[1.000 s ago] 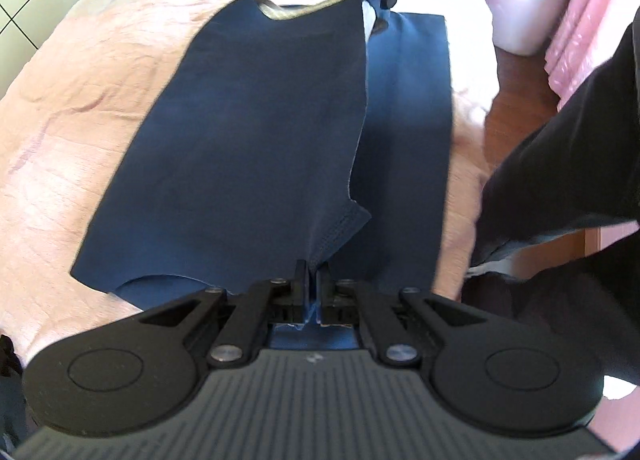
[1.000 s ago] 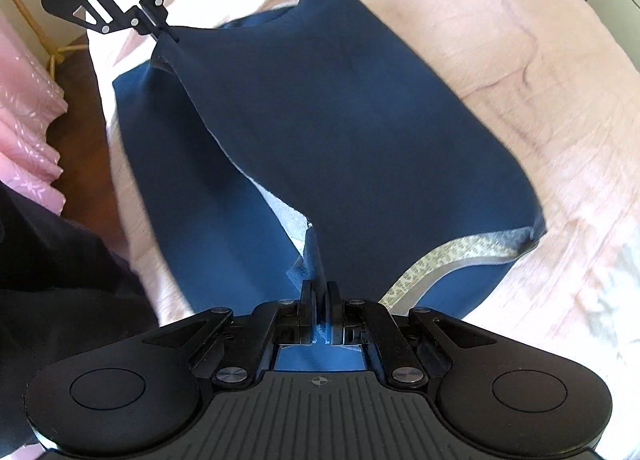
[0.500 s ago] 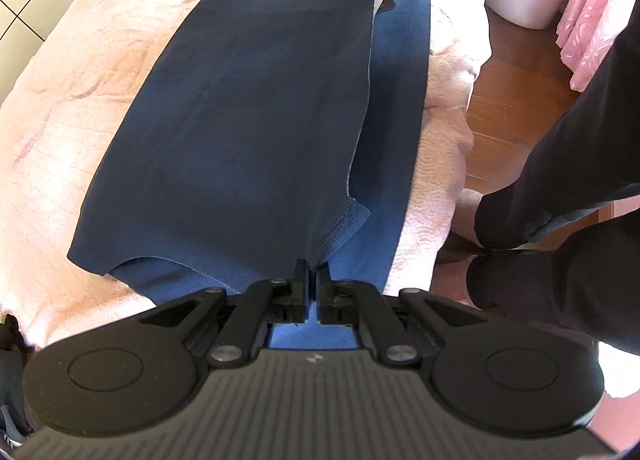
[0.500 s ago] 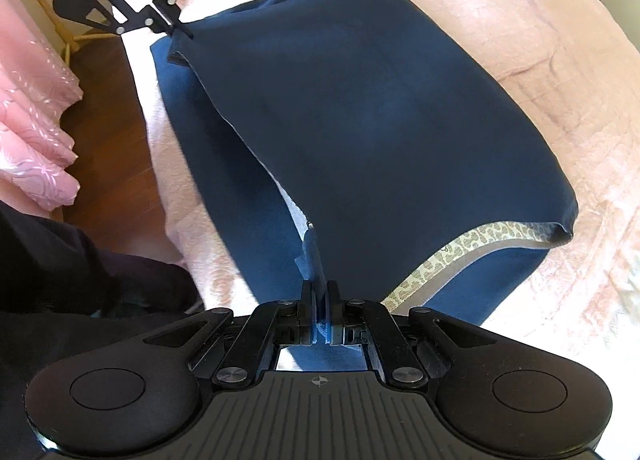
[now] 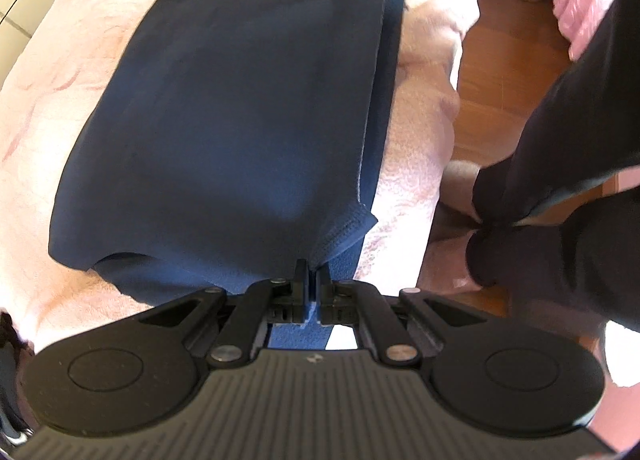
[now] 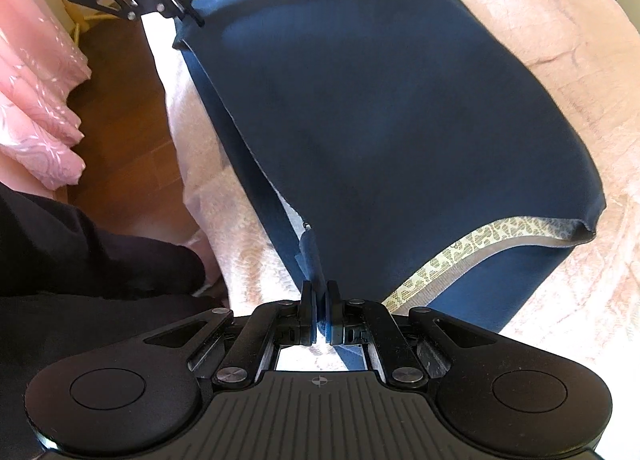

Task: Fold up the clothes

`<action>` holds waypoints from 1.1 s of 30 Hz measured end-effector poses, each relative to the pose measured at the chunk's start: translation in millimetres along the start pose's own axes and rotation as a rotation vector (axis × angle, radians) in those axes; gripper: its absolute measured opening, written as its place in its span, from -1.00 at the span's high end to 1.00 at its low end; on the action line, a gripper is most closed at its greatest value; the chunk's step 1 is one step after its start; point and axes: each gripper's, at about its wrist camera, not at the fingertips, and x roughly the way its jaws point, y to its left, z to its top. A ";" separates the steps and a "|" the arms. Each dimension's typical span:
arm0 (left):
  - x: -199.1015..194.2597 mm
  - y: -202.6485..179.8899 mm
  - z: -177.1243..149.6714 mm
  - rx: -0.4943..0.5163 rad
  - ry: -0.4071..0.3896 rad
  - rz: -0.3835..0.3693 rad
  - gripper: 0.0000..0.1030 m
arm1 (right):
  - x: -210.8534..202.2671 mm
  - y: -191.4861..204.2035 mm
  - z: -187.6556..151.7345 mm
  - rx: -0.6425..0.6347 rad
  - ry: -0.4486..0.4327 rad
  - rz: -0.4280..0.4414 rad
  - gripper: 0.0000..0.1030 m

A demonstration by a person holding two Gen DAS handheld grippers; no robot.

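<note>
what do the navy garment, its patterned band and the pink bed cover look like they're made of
Navy blue garment: probably a soft matte knit; it drapes without shine. Patterned beige band: looks like woven printed tape. Pink textured bed cover: seemingly plush or quilted fabric, with wrinkles and a fuzzy surface.

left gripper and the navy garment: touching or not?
Touching. The left wrist view shows the left gripper with its jaws shut on the navy garment, a corner of cloth pinched between the pads.
</note>
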 end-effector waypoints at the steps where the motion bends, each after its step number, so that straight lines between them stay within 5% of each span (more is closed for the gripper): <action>1: 2.6 -2.2 0.0 0.011 0.010 0.006 0.99 | 3.8 1.7 -0.3 -0.006 0.006 -0.004 0.96; 6: 10.1 -16.0 -3.9 0.070 0.054 0.020 0.84 | 18.2 9.3 -4.3 -0.042 0.020 -0.032 0.95; 10: -2.8 -25.1 -15.2 0.068 0.097 -0.020 0.71 | 13.3 13.8 -9.9 -0.033 0.052 -0.018 0.33; 11: -8.6 -24.8 -17.7 0.040 0.097 -0.022 0.71 | 9.4 14.0 -11.6 -0.023 0.062 -0.013 0.30; 19: -40.6 27.0 -6.9 -0.358 -0.036 0.026 0.71 | -34.7 -12.9 3.4 0.259 -0.108 0.021 0.30; 23: -10.6 42.1 5.4 -0.403 -0.031 0.036 0.71 | -11.2 -25.0 20.7 0.318 -0.136 0.044 0.30; 27: 12.2 38.7 -1.0 -0.365 0.030 -0.018 0.71 | 21.7 -34.6 21.2 0.392 -0.047 0.120 0.30; 33: -17.6 89.6 -0.5 -0.469 -0.067 0.016 0.70 | -18.0 -72.2 35.5 0.473 -0.160 0.098 0.30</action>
